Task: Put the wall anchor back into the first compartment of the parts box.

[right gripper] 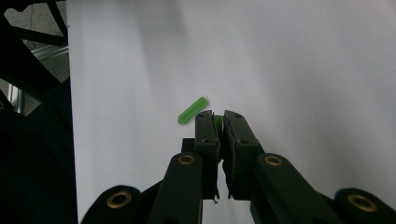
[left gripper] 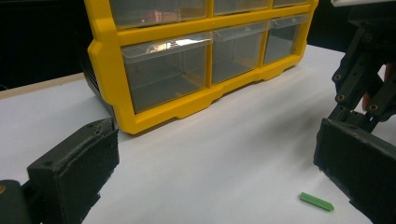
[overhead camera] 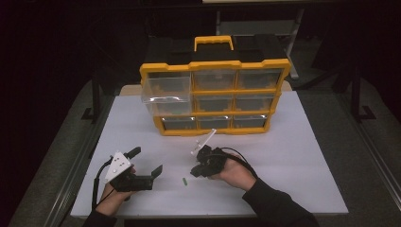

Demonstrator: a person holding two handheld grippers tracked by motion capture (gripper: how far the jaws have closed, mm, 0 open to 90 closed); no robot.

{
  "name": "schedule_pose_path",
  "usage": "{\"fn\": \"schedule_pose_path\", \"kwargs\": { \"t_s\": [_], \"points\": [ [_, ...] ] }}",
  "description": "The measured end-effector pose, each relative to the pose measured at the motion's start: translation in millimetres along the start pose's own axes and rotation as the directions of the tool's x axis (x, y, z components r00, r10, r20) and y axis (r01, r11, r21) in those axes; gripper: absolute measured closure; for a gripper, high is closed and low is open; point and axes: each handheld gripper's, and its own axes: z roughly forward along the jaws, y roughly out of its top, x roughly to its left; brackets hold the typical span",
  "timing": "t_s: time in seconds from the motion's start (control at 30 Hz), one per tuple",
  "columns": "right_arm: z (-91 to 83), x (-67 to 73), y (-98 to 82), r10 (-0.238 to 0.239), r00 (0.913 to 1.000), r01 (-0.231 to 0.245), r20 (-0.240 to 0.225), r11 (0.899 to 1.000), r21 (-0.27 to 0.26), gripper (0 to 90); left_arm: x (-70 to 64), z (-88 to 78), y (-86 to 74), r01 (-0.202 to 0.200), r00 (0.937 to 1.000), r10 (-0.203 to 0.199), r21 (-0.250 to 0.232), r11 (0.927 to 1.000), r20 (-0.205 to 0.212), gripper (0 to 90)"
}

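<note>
Right gripper [right gripper: 218, 122] has its jaws pinched on what looks like a small green peg [right gripper: 217, 123]. A second ribbed green peg [right gripper: 193, 110] lies just off its tips on the matte white table [right gripper: 289, 65]. Left gripper [left gripper: 210, 177] waits wide open, holding nothing. Next: carry it to the pulled-out clear drawer [overhead camera: 166, 88] of the yellow organizer [overhead camera: 215, 94] beyond.

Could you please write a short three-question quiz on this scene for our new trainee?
1. True or false: the right gripper is shut on a green piece.
2. Which drawer of the yellow organiser is pulled out? A top left, B bottom right.
3. Where does the loose green plug lie?

Key: 1 true. 2 A, the top left drawer. 3 On the white table, between the open left gripper and the right one.
</note>
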Motion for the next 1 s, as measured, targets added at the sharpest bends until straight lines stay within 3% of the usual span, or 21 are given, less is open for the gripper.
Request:
{"fn": "schedule_pose_path", "kwargs": {
  "t_s": [0.7,1.0],
  "points": [
    [-29.6,-0.6,11.2,0.010,0.9997,-0.010,-0.024,1.000,-0.020,84.3,0.2,0.1,0.0,0.002,1.0000,-0.002,0.001,1.0000,0.000,0.0],
    [-41.6,-2.2,16.1,-0.003,1.0000,0.002,-0.009,1.000,-0.017,84.3,-0.1,0.2,0.1,0.001,1.0000,-0.001,0.001,1.0000,0.000,0.0]
  ]
}}
